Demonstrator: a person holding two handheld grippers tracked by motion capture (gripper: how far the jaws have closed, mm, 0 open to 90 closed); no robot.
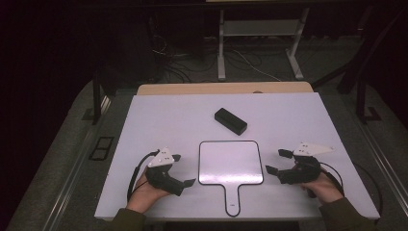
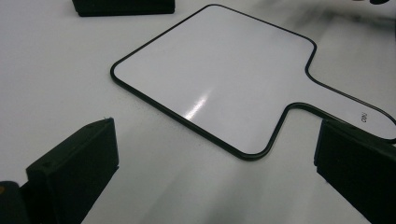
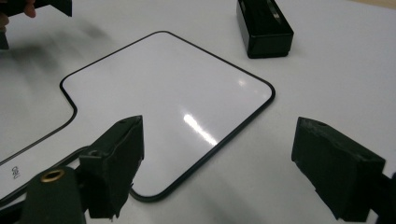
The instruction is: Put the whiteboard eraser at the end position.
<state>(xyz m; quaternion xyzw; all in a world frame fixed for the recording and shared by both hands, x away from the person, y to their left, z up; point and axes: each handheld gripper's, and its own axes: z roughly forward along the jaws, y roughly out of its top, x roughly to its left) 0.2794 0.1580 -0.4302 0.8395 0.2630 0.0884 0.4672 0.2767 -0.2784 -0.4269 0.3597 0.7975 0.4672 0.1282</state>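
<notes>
- The black two-jaw left gripper (image 1: 184, 170), held in the person's left hand (image 1: 144, 190), has its jaws spread wide.
- The black two-jaw right gripper (image 1: 275, 161), in the right hand (image 1: 323, 186), is likewise agape.

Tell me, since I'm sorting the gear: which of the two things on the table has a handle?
The whiteboard, flat between the hand-held grippers; its handle points toward the person. The black block behind it has none.

Lab-like room: white worktable (image 1: 159, 115), metal-legged bench (image 1: 260, 29) behind, loose floor cables (image 1: 183, 67), dark surroundings.
</notes>
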